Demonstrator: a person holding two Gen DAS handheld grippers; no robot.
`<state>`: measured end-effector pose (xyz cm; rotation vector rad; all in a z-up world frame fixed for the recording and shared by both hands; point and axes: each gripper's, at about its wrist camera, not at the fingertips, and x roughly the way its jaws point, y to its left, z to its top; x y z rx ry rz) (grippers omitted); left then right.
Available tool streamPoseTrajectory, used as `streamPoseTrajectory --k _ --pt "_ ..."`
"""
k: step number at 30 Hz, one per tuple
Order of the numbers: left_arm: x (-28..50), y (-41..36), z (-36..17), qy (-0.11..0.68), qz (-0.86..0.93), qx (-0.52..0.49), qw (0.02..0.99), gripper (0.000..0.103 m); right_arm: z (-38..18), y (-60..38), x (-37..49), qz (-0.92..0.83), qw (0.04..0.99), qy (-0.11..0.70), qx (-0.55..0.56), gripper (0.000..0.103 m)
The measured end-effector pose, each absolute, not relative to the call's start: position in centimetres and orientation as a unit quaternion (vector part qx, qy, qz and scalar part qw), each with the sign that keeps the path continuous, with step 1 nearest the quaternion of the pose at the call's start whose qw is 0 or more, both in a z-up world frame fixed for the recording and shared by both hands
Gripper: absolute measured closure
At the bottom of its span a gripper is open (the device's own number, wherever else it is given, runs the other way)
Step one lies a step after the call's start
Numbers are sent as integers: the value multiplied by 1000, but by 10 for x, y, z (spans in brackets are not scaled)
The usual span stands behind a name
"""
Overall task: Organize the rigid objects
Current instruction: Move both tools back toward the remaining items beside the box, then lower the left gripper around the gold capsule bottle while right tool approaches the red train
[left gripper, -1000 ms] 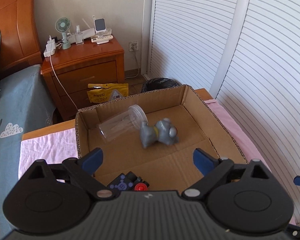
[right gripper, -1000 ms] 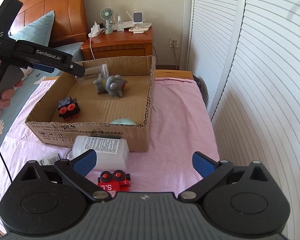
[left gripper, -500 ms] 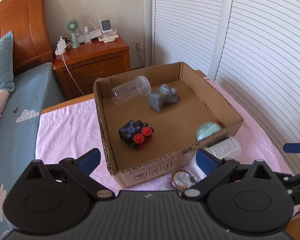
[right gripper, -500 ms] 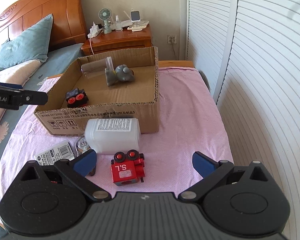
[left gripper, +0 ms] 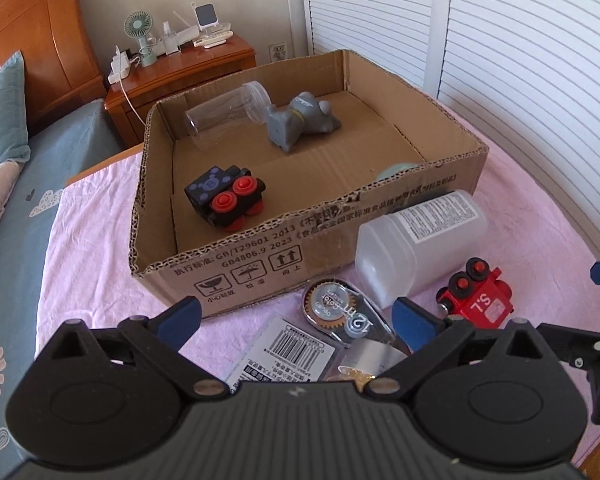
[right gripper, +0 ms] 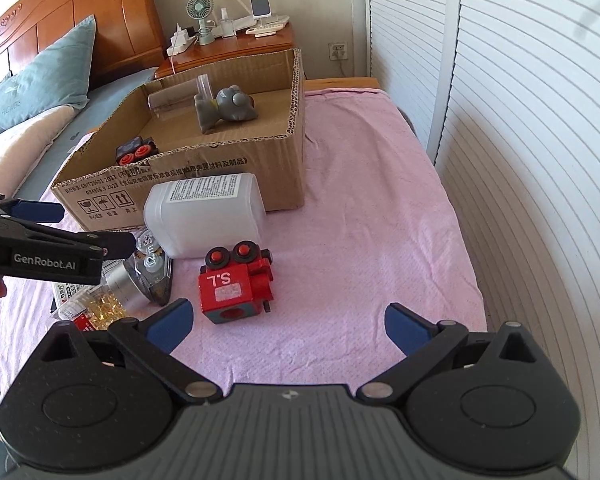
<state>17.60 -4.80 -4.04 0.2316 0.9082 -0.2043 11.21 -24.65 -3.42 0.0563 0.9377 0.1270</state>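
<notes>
Your left tool (left gripper: 294,318) stands wide with nothing gripped, its blue pads above a clutter of small things: a clear, gear-wheeled correction tape dispenser (left gripper: 342,312) and a flat barcode-printed packet (left gripper: 288,354). Your right tool (right gripper: 286,326) is just as wide and empty, hanging over bare cloth just near of the red toy train (right gripper: 236,284), a blocky painted piece with round red-and-black wheels and "S.L" on its side.

Beside the train lies a frosted white plastic bottle (right gripper: 206,214), squarish with a printed label, tipped on its side against the near wall of the corrugated cardboard box (left gripper: 260,260). Inside the box sit a black toy car (left gripper: 226,196) with red studs at the near left, and at the far end a clear plastic jar (left gripper: 224,118) lying down, touching a smooth grey toy animal (left gripper: 300,126).

Everything rests on a wrinkled pink cloth (right gripper: 372,208) over the desk. White louvred doors (right gripper: 532,120) run along the right. On the left is a bed with a blue pillow (right gripper: 40,96) and a glossy wooden headboard (right gripper: 76,12); a wooden nightstand (right gripper: 228,50) far behind carries a small green fan (right gripper: 200,12).
</notes>
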Motion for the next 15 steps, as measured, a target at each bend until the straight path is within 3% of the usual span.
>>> streamPoseTrajectory --k 15 --pt "141 -32 -47 462 -68 96 879 2 -44 -257 112 69 885 459 34 0"
